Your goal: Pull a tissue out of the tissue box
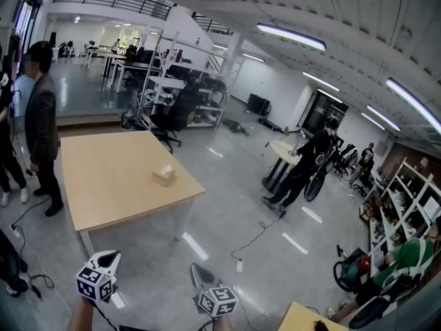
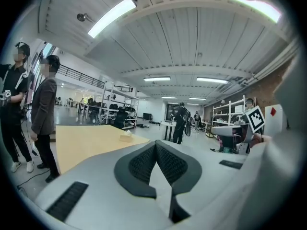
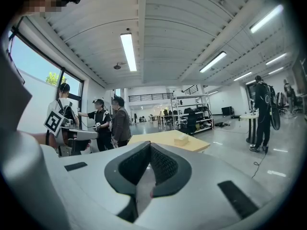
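The tissue box point(image 1: 164, 176) sits on the light wooden table point(image 1: 103, 185), close to the table's right edge and nearer its near right corner than its far one, with bare tabletop on its other sides. A pale tuft shows at the box's top. Both grippers are held low at the bottom of the head view, over the grey floor point(image 1: 234, 205) and well apart from the table. The left gripper point(image 1: 109, 258) points toward the table's near edge; in its own view its 2 dark ribbed pads point(image 2: 144, 163) meet at the tip with nothing between them, so the jaws are closed and empty, and the box shows small beyond them. The right gripper point(image 1: 198, 273) is beside it, its jaws likewise closed pad against pad on nothing in the right gripper view, where the box sits by the table's corner ahead. 1 person in a dark jacket point(image 1: 41, 126) stands at the table's left edge. Another person in black point(image 1: 308, 163) stands well off to the right beside a round white table point(image 1: 281, 150).
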